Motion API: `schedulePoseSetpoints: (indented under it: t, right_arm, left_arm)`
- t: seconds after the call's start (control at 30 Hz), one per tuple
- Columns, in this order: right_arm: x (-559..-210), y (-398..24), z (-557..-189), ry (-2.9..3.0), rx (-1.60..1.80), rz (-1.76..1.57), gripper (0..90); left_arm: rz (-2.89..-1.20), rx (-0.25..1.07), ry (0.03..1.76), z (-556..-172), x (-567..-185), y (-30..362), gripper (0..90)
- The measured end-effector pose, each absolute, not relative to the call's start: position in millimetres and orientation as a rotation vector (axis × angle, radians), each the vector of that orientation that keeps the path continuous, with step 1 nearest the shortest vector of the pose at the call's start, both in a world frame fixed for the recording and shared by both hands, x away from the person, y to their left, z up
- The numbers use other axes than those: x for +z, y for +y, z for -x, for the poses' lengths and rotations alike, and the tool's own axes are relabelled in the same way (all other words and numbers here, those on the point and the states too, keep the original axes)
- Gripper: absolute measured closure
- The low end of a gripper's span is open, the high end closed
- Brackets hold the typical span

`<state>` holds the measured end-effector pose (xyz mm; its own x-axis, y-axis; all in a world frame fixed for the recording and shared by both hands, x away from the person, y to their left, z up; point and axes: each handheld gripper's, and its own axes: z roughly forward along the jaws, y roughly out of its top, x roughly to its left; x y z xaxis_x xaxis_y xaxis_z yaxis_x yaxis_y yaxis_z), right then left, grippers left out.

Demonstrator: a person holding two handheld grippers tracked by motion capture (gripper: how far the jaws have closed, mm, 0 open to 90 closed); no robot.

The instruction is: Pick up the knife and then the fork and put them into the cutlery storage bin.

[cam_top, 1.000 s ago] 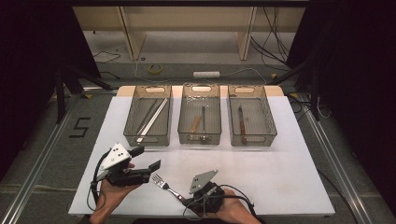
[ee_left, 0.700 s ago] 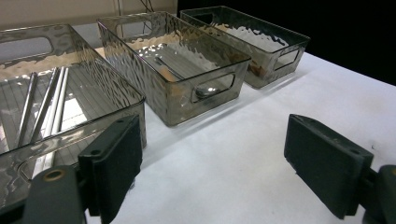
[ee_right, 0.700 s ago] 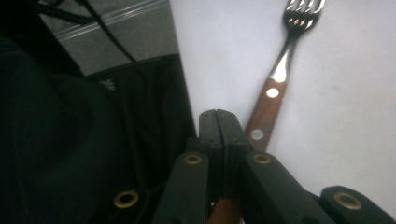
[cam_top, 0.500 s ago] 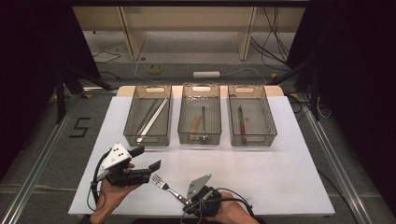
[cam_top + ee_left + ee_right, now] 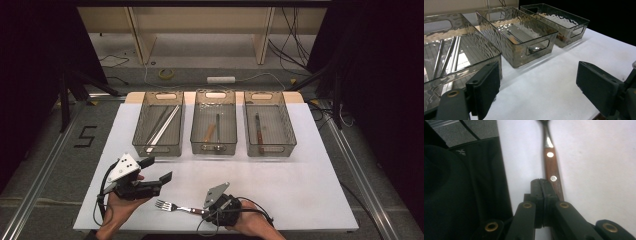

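Note:
A fork (image 5: pixel 172 206) with a wooden handle (image 5: pixel 552 173) lies on the white table near its front edge, tines pointing left. My right gripper (image 5: pixel 205 212) is at the handle's end with its jaws pressed together (image 5: pixel 541 183). The handle runs alongside and under the right jaw, not between the pads. My left gripper (image 5: pixel 157 170) hovers left of the fork, open and empty (image 5: pixel 536 92), and faces the trays.
Three clear smoky trays stand in a row at the back. The left tray (image 5: pixel 141 120) holds metal rods (image 5: pixel 447 56), the middle tray (image 5: pixel 235 125) a spoon and a wooden-handled utensil, the right tray (image 5: pixel 287 125) a knife. A dark sleeve (image 5: pixel 456 190) lies left of my right jaws.
The fork's tines have swung toward the front edge while its handle end stayed by my right gripper, which dipped slightly. The left gripper has hardly moved.

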<state>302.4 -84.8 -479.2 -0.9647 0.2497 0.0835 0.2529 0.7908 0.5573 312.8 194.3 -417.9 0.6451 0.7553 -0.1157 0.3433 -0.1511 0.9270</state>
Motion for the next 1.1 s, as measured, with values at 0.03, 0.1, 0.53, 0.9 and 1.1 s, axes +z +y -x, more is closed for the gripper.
schedulePoseSetpoints:
  t: [0.03,0.1,0.53,0.9,1.1]
  right_arm:
    - [-479.5,-84.9,-302.7,-2.963,-0.926,0.420,90.0]
    - [-478.5,-84.8,-302.5,-2.967,-0.924,0.413,90.0]
    - [-465.6,-77.9,-308.2,-3.071,-0.875,0.383,53.1]
    - [-473.1,-72.8,-313.6,-3.077,-0.788,0.367,59.7]
    - [-471.8,-71.7,-313.9,-3.085,-0.758,0.376,65.3]
  left_arm:
    - [-1.750,0.461,0.893,-312.8,-418.1,194.2,18.7]
    - [-1.750,0.461,0.892,-312.6,-417.9,194.3,18.7]
    - [-1.751,0.459,0.894,-313.2,-418.4,193.8,18.7]
    - [-1.754,0.459,0.892,-313.4,-418.5,193.8,18.7]
    - [-1.753,0.458,0.893,-313.1,-418.5,193.4,18.7]
